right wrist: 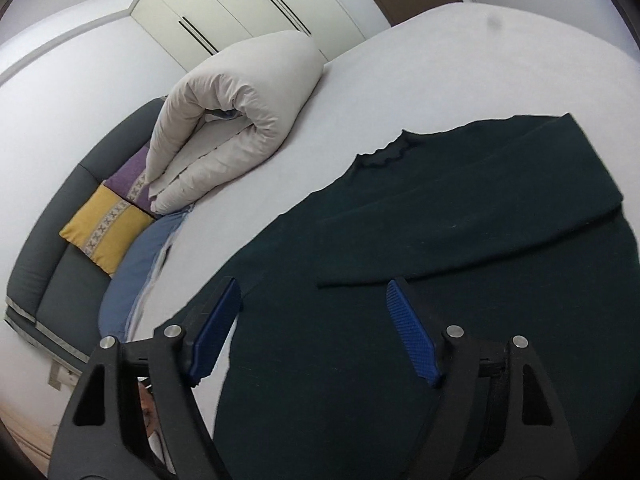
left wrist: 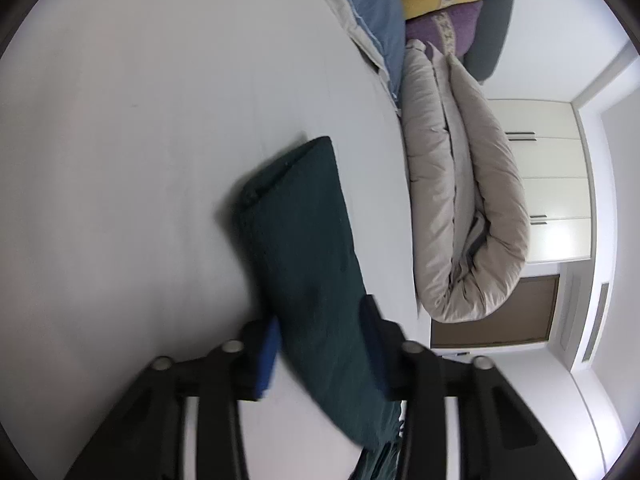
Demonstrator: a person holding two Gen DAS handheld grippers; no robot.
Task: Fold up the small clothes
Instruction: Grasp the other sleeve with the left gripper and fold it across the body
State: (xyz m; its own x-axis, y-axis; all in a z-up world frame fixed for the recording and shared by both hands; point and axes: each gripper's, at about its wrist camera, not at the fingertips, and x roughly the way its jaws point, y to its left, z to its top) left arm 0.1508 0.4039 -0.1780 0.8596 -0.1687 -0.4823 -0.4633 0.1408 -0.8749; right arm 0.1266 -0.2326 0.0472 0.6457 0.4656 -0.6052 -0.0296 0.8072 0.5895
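Observation:
A dark green sweater lies flat on the white bed sheet, one sleeve folded across its body. My right gripper is open just above the sweater's lower body, holding nothing. In the left wrist view, the other sleeve of the sweater runs between the jaws of my left gripper. The jaws stand wide, one on each side of the sleeve. I cannot tell whether they press on it.
A rolled beige duvet lies on the bed beyond the sweater. A blue pillow, a yellow cushion and a purple cushion rest against the grey headboard. White wardrobes stand behind.

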